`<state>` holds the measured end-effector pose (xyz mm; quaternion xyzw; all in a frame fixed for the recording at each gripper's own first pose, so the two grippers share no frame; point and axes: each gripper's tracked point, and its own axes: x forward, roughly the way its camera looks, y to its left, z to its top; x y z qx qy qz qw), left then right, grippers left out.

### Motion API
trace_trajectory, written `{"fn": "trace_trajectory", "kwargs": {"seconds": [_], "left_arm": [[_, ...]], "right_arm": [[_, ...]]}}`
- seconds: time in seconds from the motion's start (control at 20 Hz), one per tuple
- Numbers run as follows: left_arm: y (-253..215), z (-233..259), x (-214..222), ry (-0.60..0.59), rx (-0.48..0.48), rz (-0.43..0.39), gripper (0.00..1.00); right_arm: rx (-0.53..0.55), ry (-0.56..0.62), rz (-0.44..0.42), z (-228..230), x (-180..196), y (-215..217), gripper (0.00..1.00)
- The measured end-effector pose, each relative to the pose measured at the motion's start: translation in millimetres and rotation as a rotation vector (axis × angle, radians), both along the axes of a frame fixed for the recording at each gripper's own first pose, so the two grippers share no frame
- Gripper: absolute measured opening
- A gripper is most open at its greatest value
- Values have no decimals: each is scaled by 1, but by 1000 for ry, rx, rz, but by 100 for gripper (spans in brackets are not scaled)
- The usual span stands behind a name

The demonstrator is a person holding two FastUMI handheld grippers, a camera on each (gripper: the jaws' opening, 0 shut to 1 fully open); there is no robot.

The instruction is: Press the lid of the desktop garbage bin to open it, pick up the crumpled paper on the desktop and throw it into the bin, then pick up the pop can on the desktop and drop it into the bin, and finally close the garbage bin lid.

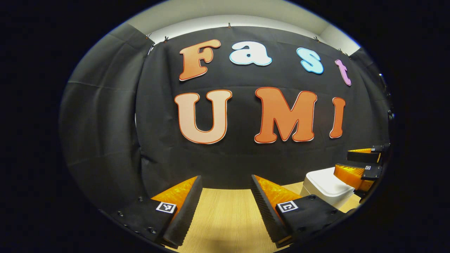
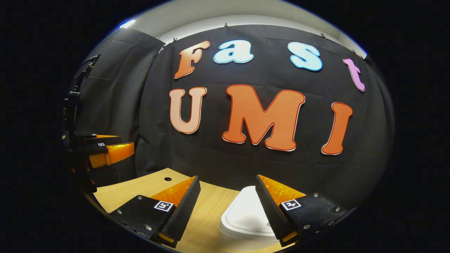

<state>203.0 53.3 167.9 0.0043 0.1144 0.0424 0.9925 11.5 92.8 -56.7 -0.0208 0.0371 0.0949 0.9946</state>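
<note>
Your right gripper (image 2: pixel 225 207) was wide open, holding nothing, above the closed white bin (image 2: pixel 246 218) | your left gripper (image 1: pixel 225 207) also open, empty, over the wooden desktop (image 1: pixel 225 218) | bin at its right.

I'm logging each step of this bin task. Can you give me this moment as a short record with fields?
bin: white garbage bin on the wooden desktop, lid closed
left gripper: open, above bare desktop, bin to its right
right gripper: open, above the bin lid, not touching it
task stage: lid not yet pressed
</note>
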Motion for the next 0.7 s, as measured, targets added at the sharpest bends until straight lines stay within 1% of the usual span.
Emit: {"fn": "trace_trajectory", "kwargs": {"seconds": [0.15,0.4,0.7], "left_arm": [[4,-6,-2,13,7,8,88],[6,-3,-1,1,16,7,89],[4,-6,4,-6,28,-30,88]], "right_arm": [[1,3,8,-2,1,3,95],[3,5,23,-6,3,6,95],[-2,-1,13,-4,6,14,95]]}}
